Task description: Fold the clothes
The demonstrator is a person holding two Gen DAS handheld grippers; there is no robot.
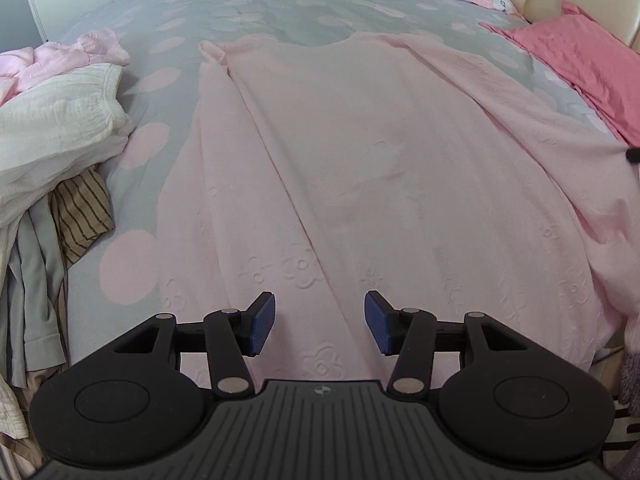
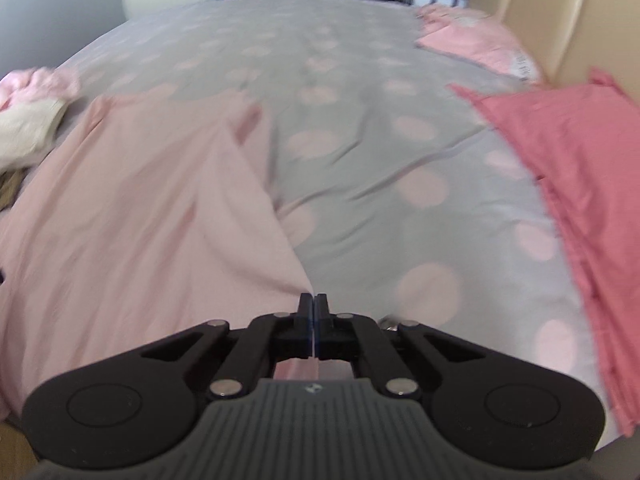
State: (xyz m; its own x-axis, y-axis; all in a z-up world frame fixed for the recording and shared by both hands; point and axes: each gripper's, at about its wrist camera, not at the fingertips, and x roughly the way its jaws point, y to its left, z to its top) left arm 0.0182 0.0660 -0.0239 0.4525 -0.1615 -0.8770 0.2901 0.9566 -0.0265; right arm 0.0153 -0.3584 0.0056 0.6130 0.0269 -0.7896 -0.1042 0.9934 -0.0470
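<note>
One pink garment (image 1: 360, 168) lies lengthwise ahead on the bed (image 1: 280, 12); right gripper (image 2: 314, 300) clenches its right hem corner, left gripper (image 1: 320, 320) spread above its near hem.

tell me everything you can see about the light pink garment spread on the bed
The light pink garment is a thin, soft-looking fabric embossed with small flowers, with a scooped neckline at its far end. It lies spread on the grey dotted bedcover, long creases along its length. The right gripper pinches its right edge; the left gripper hovers open over the near hem.
</note>
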